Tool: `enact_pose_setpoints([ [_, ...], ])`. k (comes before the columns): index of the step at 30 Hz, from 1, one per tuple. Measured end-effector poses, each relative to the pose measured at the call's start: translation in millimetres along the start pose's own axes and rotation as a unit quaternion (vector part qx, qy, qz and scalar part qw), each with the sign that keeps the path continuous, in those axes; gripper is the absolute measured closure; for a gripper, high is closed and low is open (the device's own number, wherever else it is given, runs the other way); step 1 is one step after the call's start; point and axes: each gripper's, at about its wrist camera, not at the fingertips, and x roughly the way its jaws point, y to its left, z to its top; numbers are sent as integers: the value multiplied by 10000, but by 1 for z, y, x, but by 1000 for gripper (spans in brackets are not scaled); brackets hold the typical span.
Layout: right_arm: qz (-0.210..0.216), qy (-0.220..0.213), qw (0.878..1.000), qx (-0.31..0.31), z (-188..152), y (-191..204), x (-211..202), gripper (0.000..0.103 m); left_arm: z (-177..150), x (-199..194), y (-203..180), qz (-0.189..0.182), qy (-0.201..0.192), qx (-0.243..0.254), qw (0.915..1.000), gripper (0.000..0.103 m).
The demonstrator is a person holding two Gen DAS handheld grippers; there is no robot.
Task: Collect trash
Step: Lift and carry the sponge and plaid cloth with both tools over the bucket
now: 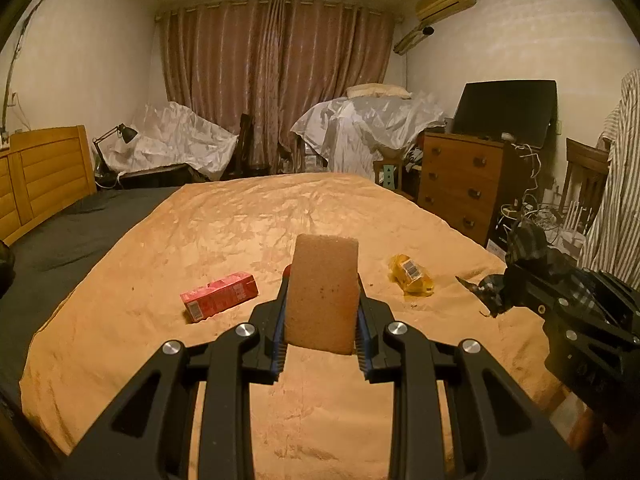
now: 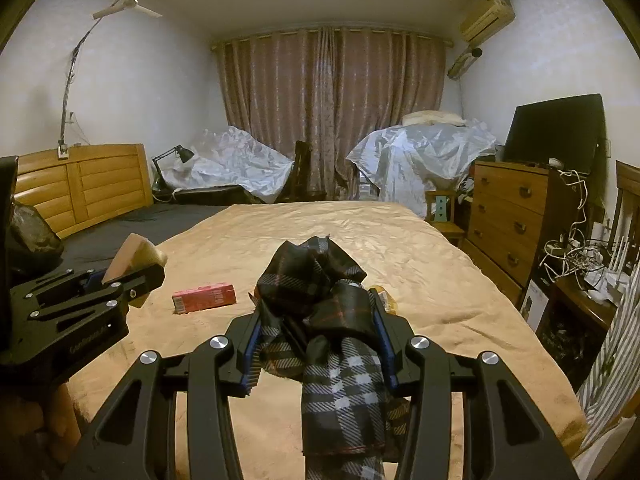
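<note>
My left gripper (image 1: 322, 296) is shut on a brown sponge (image 1: 322, 292) and holds it upright above the orange bedspread (image 1: 240, 224). It also shows at the left of the right wrist view (image 2: 132, 272). My right gripper (image 2: 316, 312) is shut on a dark plaid cloth (image 2: 320, 280), bunched between the fingers with a tail hanging toward the camera. It shows at the right of the left wrist view (image 1: 504, 292). A red carton (image 1: 219, 296) lies on its side on the bed, left of the sponge. A crumpled yellow wrapper (image 1: 412, 276) lies to the right.
A wooden headboard (image 1: 44, 176) stands at the left, a brown drawer chest (image 1: 460, 184) with a dark monitor (image 1: 508, 112) at the right. Plastic-covered furniture (image 1: 360, 124) and curtains (image 1: 276, 76) fill the back. Tangled cables (image 2: 576, 256) lie at the right.
</note>
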Motion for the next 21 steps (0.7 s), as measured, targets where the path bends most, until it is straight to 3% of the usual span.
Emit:
enact_pose_setpoints([
  [7,-118,73,9999,19,9,-7,-16,56,2,-7,-13,-139,-24,77,9999,77],
  [11,-262,96,9996,84,15,-31,-27,56,4,-10,-26,-293,-51,180,9994,77],
  [21,-851,184,9961,136,12,-91,-88,56,6,-18,-89,-1110,-3,443,9928,77],
])
